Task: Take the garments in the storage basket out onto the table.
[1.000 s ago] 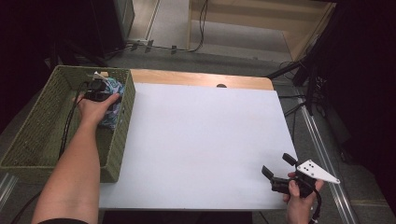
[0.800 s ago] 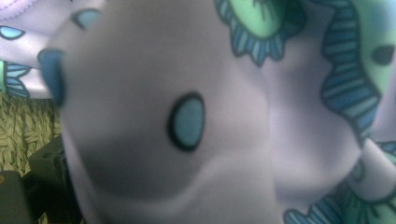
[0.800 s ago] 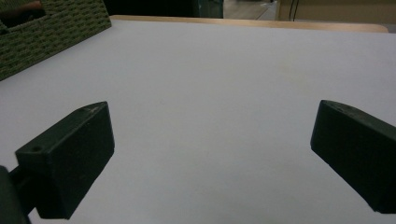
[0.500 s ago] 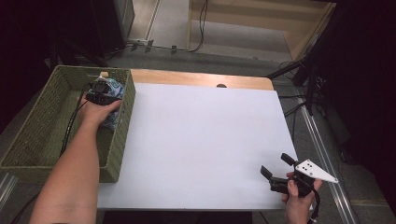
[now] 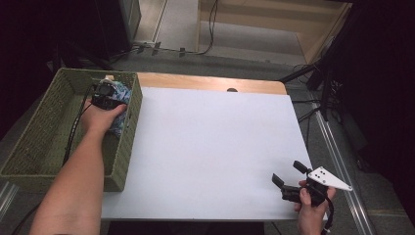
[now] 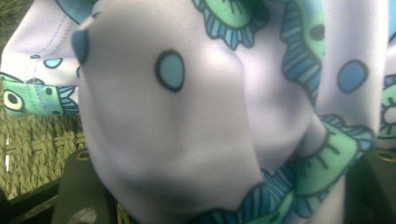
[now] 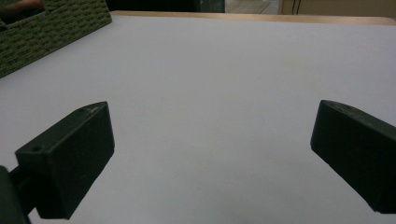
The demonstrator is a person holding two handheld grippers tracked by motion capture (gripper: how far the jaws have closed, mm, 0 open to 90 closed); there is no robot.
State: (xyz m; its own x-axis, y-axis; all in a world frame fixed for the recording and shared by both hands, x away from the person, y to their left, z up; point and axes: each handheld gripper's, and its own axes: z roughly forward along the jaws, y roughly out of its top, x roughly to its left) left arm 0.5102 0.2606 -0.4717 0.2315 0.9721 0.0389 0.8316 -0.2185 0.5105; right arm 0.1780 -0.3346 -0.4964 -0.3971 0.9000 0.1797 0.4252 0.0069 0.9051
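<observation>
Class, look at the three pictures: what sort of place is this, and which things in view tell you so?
Probably a lab or workshop set up for recording: a bare white table, cables on the floor, and hand-held grippers, left in a woven basket, right.

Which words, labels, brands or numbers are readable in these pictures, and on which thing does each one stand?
None can be read.
The cloth in the basket bears only a drawn pattern of blue dots and green shapes, no letters.
The grey plate on the right gripper has small dark holes, no text.
</observation>
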